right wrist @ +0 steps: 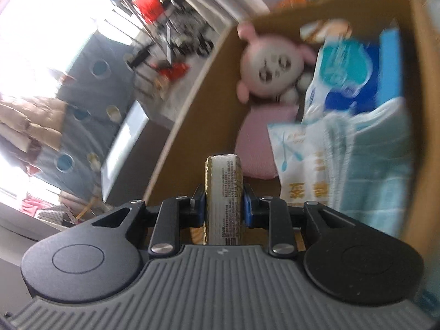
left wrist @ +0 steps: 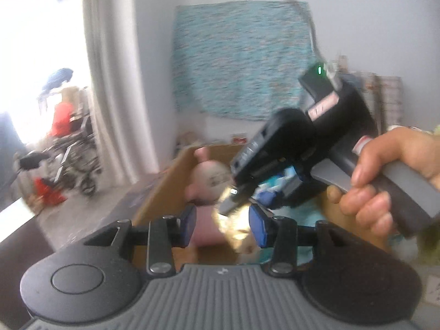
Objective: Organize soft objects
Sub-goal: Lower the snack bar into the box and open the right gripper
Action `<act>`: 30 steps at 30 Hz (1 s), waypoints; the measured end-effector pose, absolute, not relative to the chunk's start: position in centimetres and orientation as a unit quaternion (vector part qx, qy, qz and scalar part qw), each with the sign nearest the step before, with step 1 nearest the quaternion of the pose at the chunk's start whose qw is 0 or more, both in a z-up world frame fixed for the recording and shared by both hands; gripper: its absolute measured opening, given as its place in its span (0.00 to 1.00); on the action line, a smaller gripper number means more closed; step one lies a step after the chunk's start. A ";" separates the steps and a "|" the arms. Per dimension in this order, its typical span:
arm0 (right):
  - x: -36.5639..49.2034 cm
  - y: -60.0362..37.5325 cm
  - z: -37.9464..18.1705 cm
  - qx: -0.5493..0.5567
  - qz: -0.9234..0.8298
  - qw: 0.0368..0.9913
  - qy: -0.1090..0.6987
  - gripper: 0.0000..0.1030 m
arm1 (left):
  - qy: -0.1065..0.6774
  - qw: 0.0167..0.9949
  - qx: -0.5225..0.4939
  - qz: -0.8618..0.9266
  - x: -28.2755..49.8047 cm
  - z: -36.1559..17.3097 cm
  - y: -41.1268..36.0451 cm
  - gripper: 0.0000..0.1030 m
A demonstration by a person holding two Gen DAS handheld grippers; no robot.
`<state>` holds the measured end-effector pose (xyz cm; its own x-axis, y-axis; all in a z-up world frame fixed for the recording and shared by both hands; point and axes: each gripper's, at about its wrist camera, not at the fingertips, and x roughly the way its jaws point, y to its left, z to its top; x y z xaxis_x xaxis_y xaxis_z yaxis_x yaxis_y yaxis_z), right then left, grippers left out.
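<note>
Cardboard box (right wrist: 192,104) lies under both your tilted-down hands: right gripper (right wrist: 223,206) clamps a gold-edged packet (right wrist: 224,189) over its near end, while left gripper (left wrist: 222,224), jaws parted and gripping nothing, faces the pink plush (left wrist: 206,176) inside.

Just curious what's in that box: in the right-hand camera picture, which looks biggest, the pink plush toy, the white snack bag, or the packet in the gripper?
Largest to smallest as they appear:
1. pink plush toy
2. white snack bag
3. packet
The packet sits nearest the camera, so its true size is uncertain.
</note>
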<state>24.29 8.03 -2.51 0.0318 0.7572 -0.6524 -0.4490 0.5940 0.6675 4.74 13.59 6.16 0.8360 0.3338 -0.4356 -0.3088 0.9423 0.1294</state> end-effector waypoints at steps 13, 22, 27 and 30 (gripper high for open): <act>25.8 12.6 -6.5 0.091 0.394 0.694 0.595 0.42 | 0.233 0.952 -0.019 0.196 2.3 6.5 17.5 0.43; 24.5 12.6 -4.6 0.050 0.405 0.720 0.561 0.38 | 0.231 0.954 -0.026 0.192 2.0 5.4 18.3 0.44; 24.2 13.5 -6.1 0.056 0.407 0.703 0.581 0.38 | 0.233 0.953 -0.023 0.192 1.6 5.5 17.8 0.46; 24.3 12.8 -5.7 0.072 0.415 0.701 0.576 0.38 | 0.227 0.955 -0.024 0.188 1.2 5.8 17.4 0.54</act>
<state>24.28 12.79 -5.74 -0.0082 0.6639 -0.7477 -0.4984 0.6456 0.5787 1.20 17.41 5.81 0.8262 0.3494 -0.4420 -0.3708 0.9278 0.0404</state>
